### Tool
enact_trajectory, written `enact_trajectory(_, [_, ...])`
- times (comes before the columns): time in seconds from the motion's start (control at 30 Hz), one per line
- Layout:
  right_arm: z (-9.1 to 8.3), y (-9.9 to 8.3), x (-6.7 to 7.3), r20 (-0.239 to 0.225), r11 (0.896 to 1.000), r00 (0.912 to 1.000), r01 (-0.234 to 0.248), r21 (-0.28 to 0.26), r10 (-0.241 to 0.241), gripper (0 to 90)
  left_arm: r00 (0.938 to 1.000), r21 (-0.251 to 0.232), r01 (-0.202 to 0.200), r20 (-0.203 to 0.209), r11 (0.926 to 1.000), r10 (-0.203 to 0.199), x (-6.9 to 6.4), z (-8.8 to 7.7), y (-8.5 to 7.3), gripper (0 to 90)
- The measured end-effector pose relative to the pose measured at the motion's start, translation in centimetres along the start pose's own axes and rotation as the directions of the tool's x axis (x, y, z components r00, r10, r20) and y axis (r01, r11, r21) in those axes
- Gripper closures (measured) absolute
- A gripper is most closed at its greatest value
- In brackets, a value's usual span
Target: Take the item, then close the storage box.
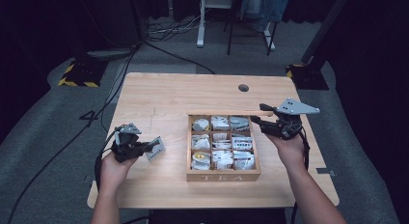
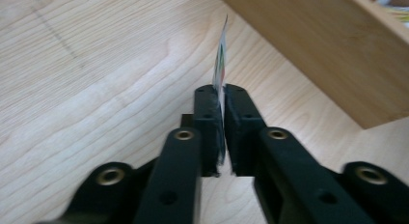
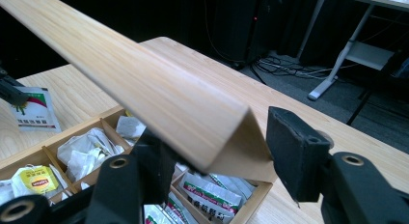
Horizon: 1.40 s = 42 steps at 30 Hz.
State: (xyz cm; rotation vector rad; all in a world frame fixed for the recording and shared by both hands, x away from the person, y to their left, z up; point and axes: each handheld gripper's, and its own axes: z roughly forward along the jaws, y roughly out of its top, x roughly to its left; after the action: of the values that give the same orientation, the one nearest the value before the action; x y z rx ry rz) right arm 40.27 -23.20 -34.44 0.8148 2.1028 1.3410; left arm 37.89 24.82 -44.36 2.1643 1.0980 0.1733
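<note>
Tea sachet at the left gripper, lid at the right gripper

Left gripper (image 2: 223,132) jaws stood slightly parted around a tea sachet (image 2: 220,69), left of the tea box (image 1: 223,175) on the worktop (image 1: 159,96). Right gripper (image 3: 217,161) jaws spanned the raised box lid (image 3: 144,89) at the box's far right corner.

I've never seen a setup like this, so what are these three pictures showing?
A person sits at a wooden table holding a hand-operated tool with two black jaws in each hand. The high view looks down from above; the other two come from cameras riding on each tool. The left gripper has a tea bag packet between its jaws, low over the table, though they look slightly parted. The right gripper holds up the lid of the wooden tea box, whose compartments hold more packets.
</note>
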Motion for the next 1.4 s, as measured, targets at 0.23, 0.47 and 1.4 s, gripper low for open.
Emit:
enact_trajectory(0.23, [0.0,0.0,0.0,0.001,1.0,1.0,0.0,0.001,0.0,45.5,0.9859,-0.024,0.054,-0.157,0.9982,-0.057,0.3,-0.6,0.0,37.3])
enact_trajectory(0.47, [0.0,0.0,0.0,0.001,1.0,1.0,0.001,0.0,-0.001,45.5,0.9821,-0.058,0.032,-0.184,0.9978,-0.042,-0.2,-1.8,0.5,33.1])
enact_trajectory(1.4, [-1.0,0.6,0.2,0.033,0.999,0.9995,-0.006,0.044,0.005,48.5,0.9976,-0.041,-0.069,-0.002,0.9967,0.069,-9.1,1.2,-3.5,35.6])
